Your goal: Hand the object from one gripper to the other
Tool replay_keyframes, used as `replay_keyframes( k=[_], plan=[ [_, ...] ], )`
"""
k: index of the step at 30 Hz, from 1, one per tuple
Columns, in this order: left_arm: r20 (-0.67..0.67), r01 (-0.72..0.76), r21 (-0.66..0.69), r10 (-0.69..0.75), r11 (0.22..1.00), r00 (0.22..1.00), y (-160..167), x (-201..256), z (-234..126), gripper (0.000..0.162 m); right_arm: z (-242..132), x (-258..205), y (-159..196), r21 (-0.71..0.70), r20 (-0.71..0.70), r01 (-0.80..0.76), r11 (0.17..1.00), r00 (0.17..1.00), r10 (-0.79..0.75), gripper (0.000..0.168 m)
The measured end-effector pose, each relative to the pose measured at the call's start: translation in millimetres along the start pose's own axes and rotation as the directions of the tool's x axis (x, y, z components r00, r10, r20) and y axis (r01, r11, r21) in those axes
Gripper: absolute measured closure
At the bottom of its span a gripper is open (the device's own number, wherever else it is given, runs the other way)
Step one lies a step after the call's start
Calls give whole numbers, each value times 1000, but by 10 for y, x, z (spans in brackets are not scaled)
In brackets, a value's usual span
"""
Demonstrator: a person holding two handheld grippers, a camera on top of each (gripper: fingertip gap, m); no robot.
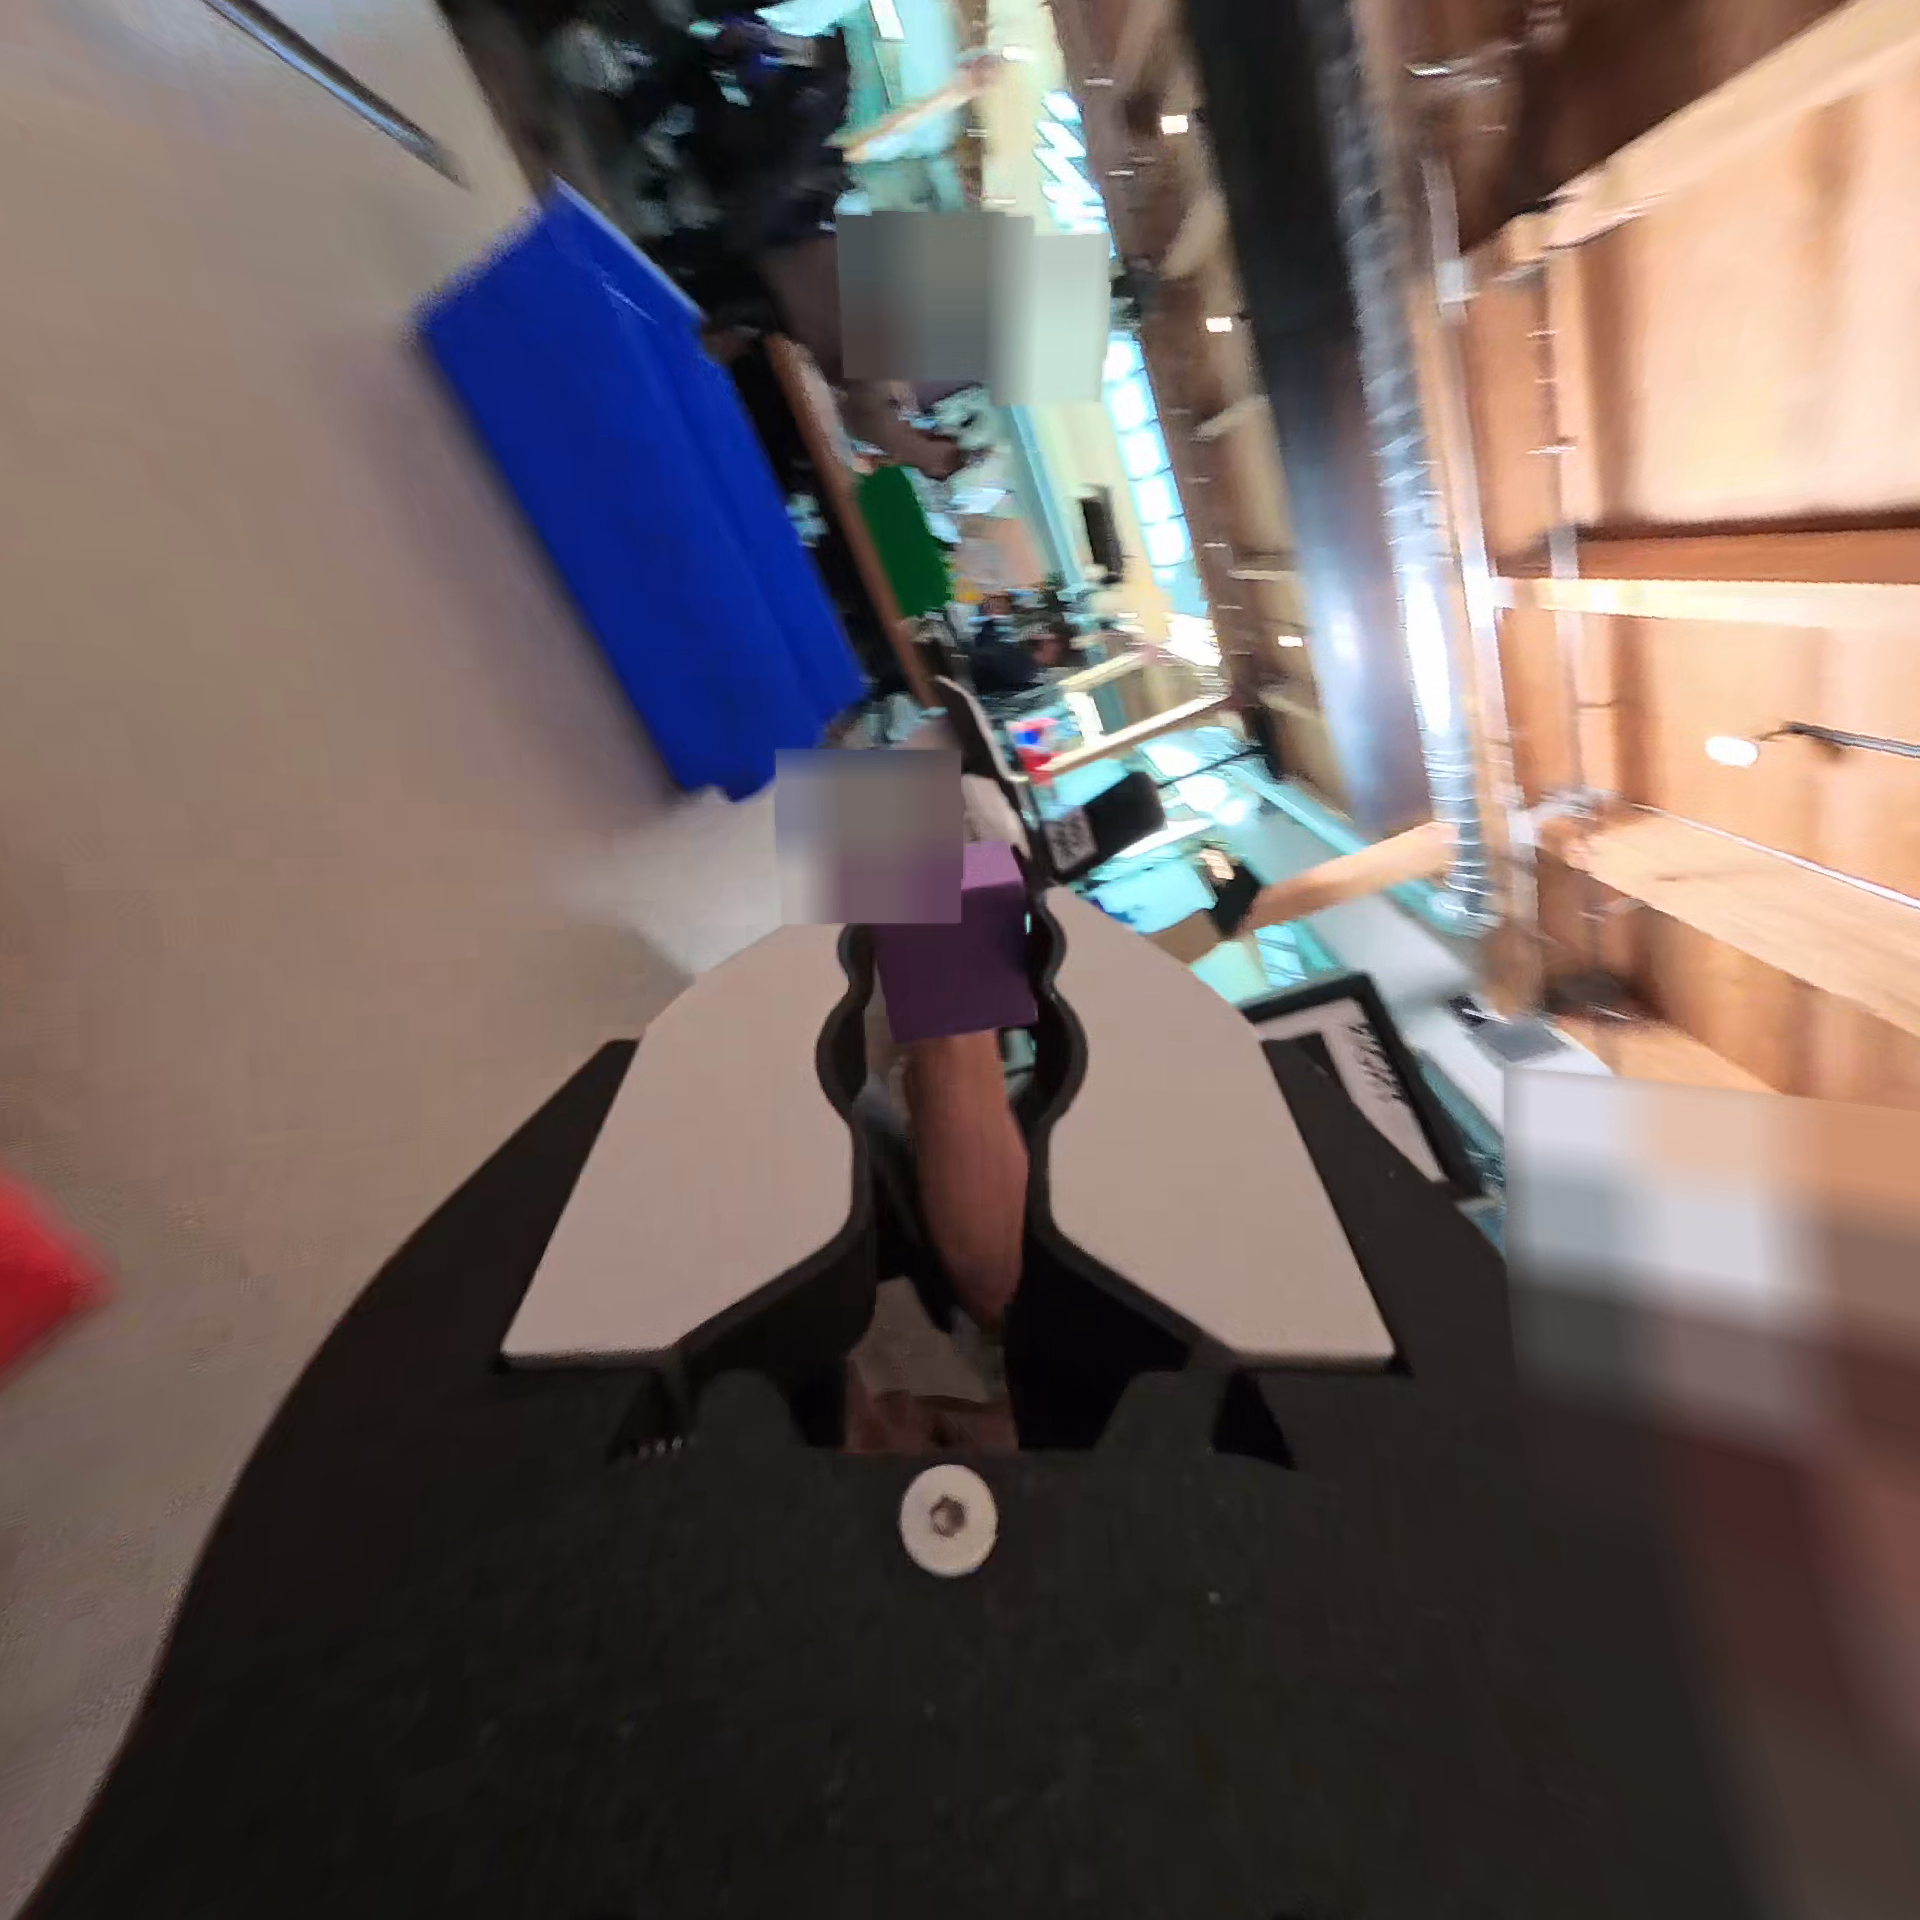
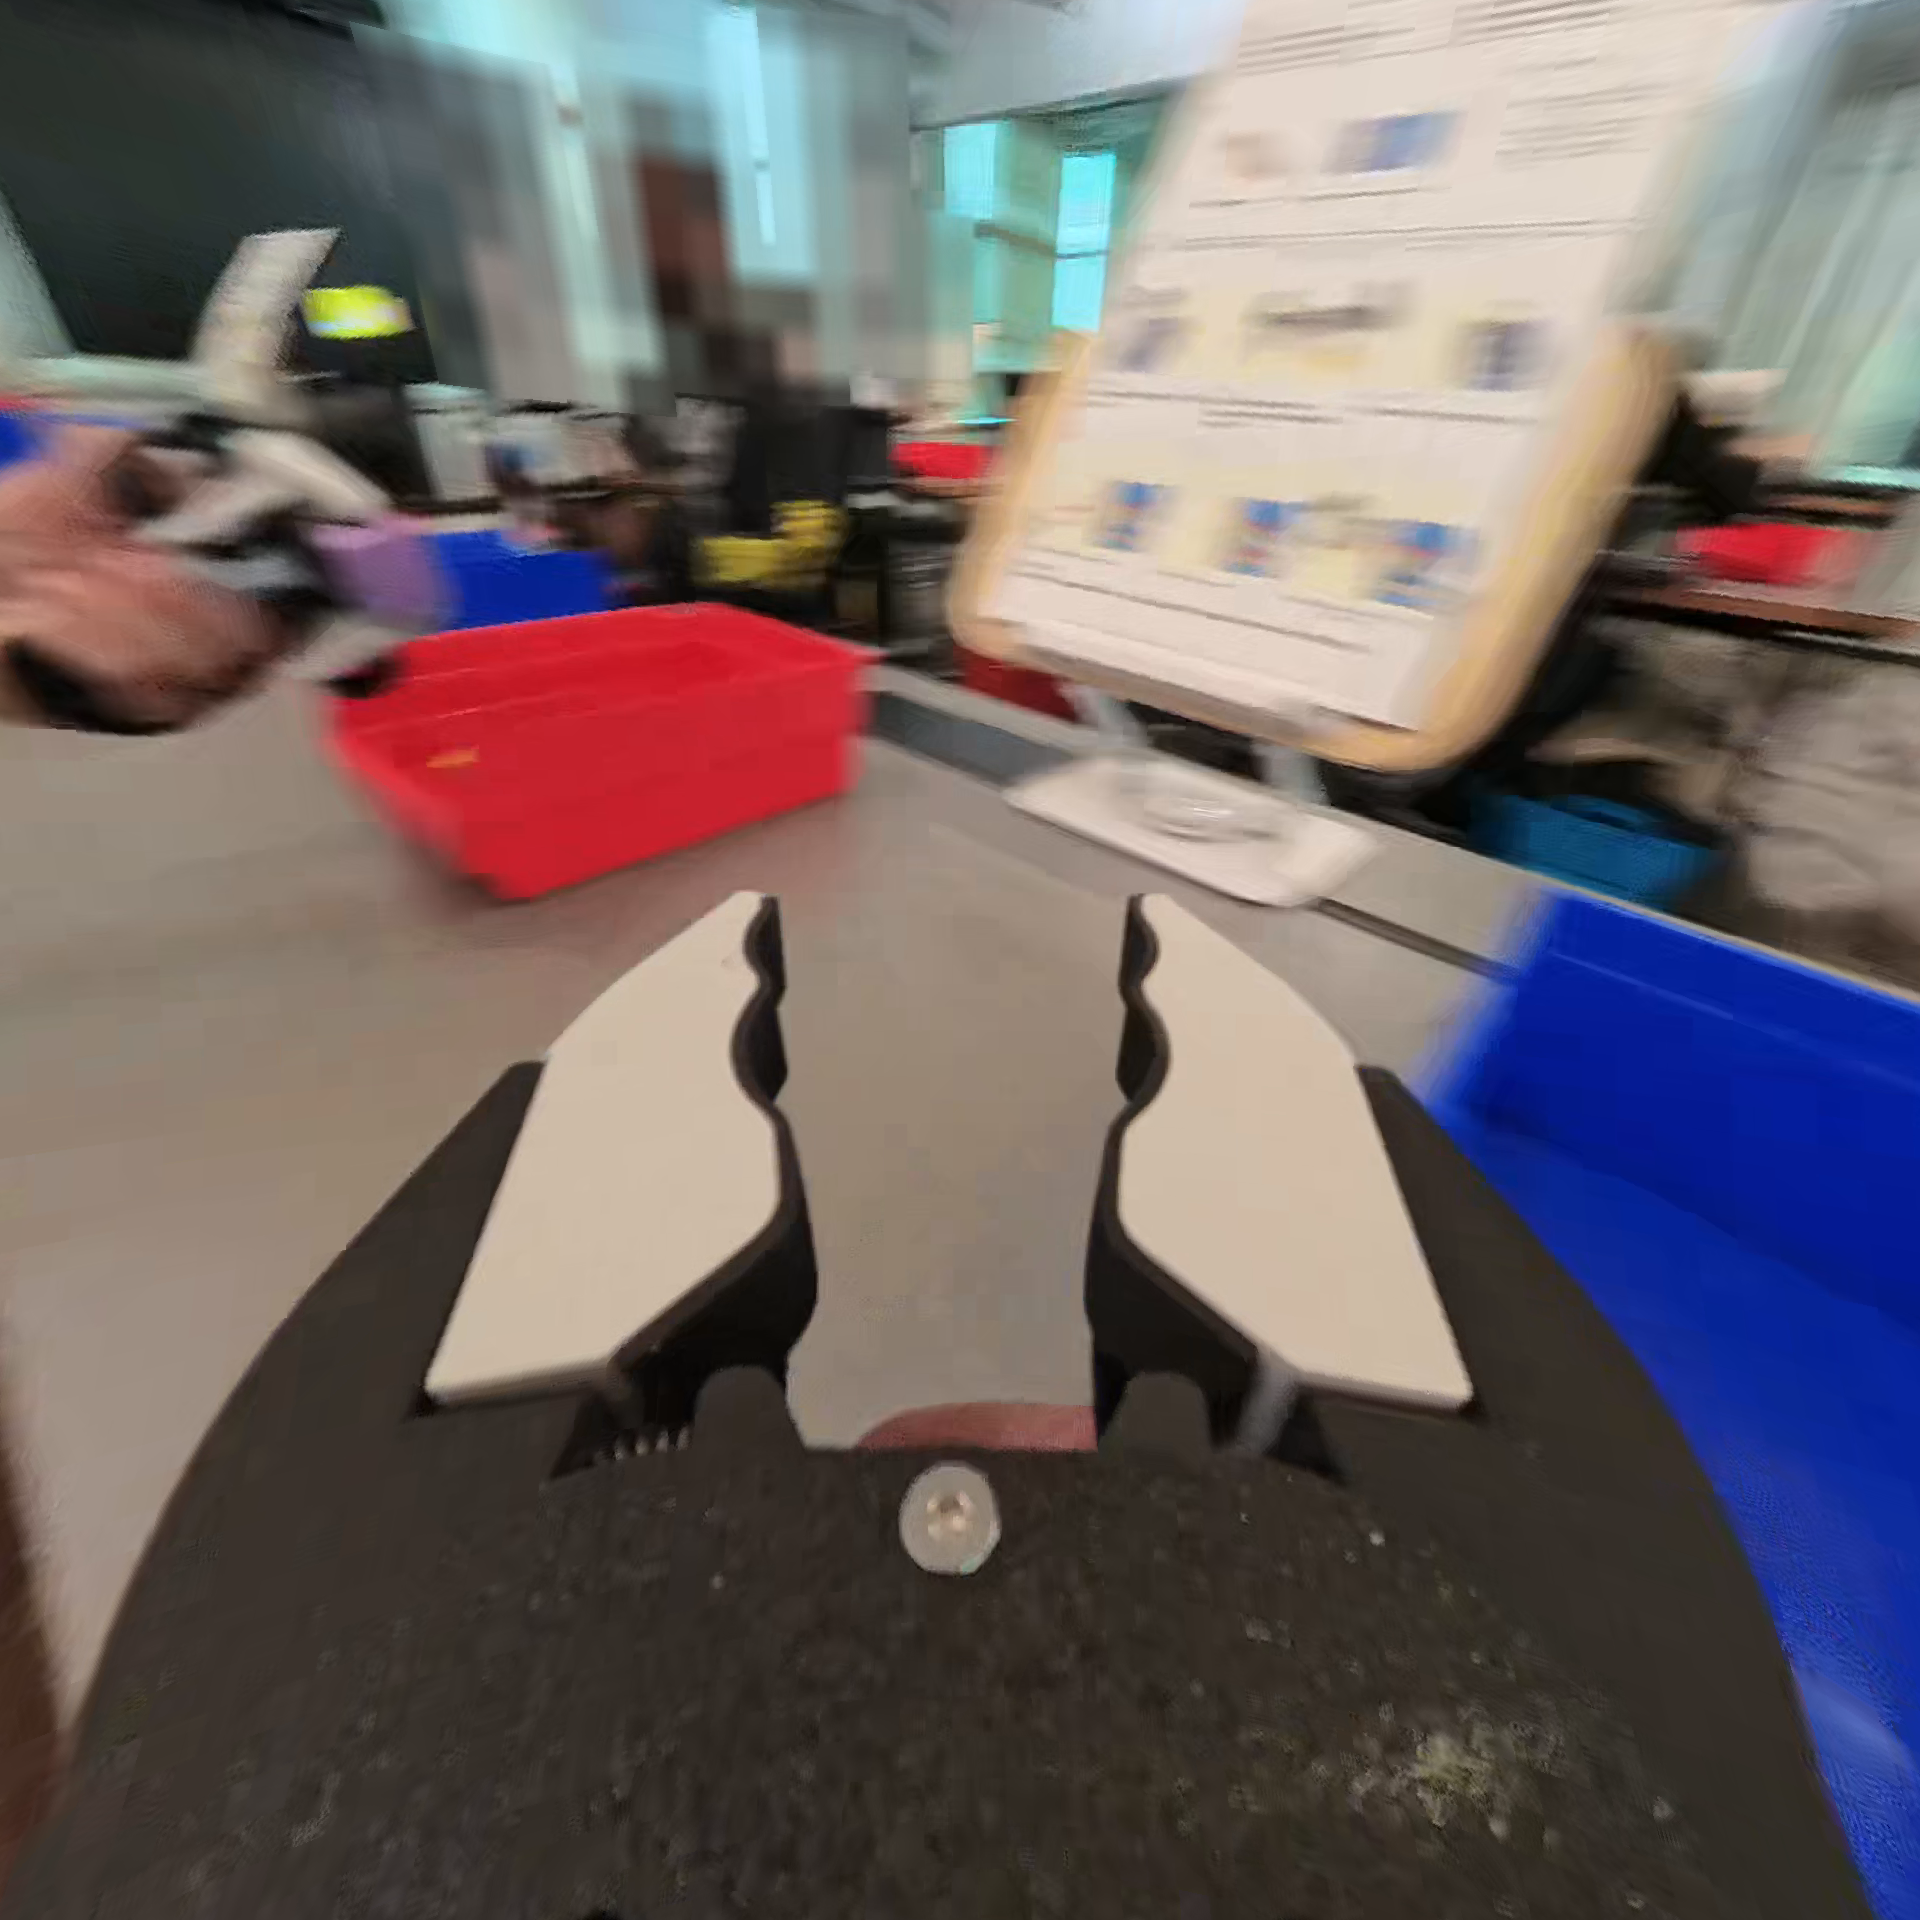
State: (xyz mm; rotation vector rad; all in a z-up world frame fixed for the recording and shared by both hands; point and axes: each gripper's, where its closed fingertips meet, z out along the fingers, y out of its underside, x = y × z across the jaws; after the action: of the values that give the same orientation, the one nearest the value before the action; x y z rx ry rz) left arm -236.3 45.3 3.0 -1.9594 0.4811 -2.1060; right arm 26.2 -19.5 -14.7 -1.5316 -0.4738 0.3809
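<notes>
Between the left fingers: a purple block waits to be passed

Between the tips of the left gripper (image 1: 951,940) a purple block (image 1: 956,971) is clamped, the view rolled on its side. The right gripper (image 2: 951,940) is spread wide with nothing in it, over the grey table (image 2: 208,935). In the right wrist view the block (image 2: 379,571) is seen far to the left, well apart from the spread fingers, above a red bin (image 2: 592,738); a blue bin (image 2: 1714,1195) lies to the right. The hand-over is judged not yet begun: the approach is in hand. Next, the right gripper must be swung left and lined up so the free end of the block sits between its fingers before it is closed
</notes>
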Motion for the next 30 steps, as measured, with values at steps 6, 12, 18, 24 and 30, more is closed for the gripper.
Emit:
replay_keyframes(
  k=[6, 12, 18, 24, 30],
  plan=[
    [-223, 73, 11, -69, 997, 972, 675, 41, 397, 135, 710, -1769, 74, -60, 487, 205, 977, 860, -151, 107],
    [-266, 135, -57, -146, 989, 953, 974, -76, 520, 135, 1001, -2069, 227, -50, 525, 183, 982, 841, -130, 113],
    [-300, 151, -90, -171, 984, 938, 1043, -108, 620, 132, 942, -2085, 259, -45, 577, 135, 990, 812, -85, 140],
    [-256, 16, -22, -21, 1000, 967, 1082, -158, 469, 95, 779, -1726, -13, -27, 512, 84, 996, 857, -59, 140],
    [-31, -182, -2, 181, 983, 983, 1180, -377, 533, 105, 469, 205, -687, -114, -45, -41, 993, 998, 36, 140]
  ],
)
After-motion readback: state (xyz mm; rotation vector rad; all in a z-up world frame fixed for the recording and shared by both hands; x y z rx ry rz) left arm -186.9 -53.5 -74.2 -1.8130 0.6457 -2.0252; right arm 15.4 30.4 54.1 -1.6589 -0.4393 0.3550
